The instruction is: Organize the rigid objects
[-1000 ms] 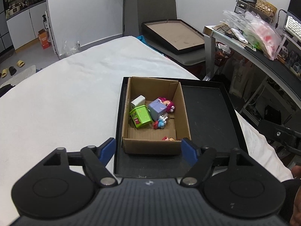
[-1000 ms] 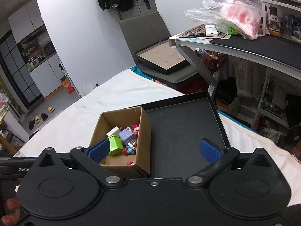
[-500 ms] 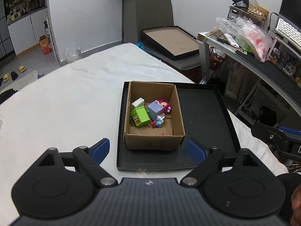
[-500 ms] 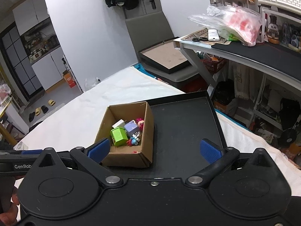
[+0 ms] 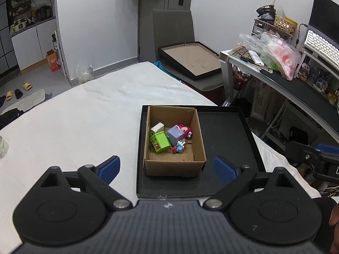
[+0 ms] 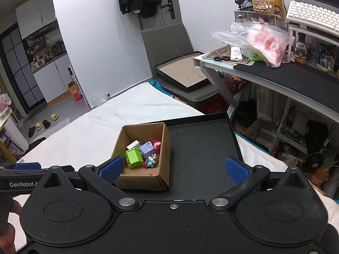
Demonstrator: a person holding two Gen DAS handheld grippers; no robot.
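An open cardboard box [image 5: 197, 135] [image 6: 165, 148] stands in the left part of a shallow black tray [image 5: 224, 135] [image 6: 201, 148] on a white-covered table. Inside lie a green block [image 5: 160, 142] [image 6: 133, 158], a lilac cube [image 5: 175, 135] [image 6: 146, 149], a white block [image 5: 157, 127], a pink figure [image 5: 184, 130] and a small blue-and-red figure [image 5: 179, 147]. My left gripper [image 5: 167, 168] is open and empty, held back above the tray's near edge. My right gripper [image 6: 173, 170] is open and empty, also above the near edge. Each gripper shows at the edge of the other's view.
The white table [image 5: 84, 116] stretches left and far. A grey chair with a framed board [image 5: 188, 61] stands behind it. A cluttered desk [image 6: 286, 74] with bags and a keyboard runs along the right. Something small and pale [image 5: 3, 147] lies at the table's left edge.
Both grippers have pulled back and up from the box, so box and tray look smaller and farther. Both stay open and empty. The toys have not moved.
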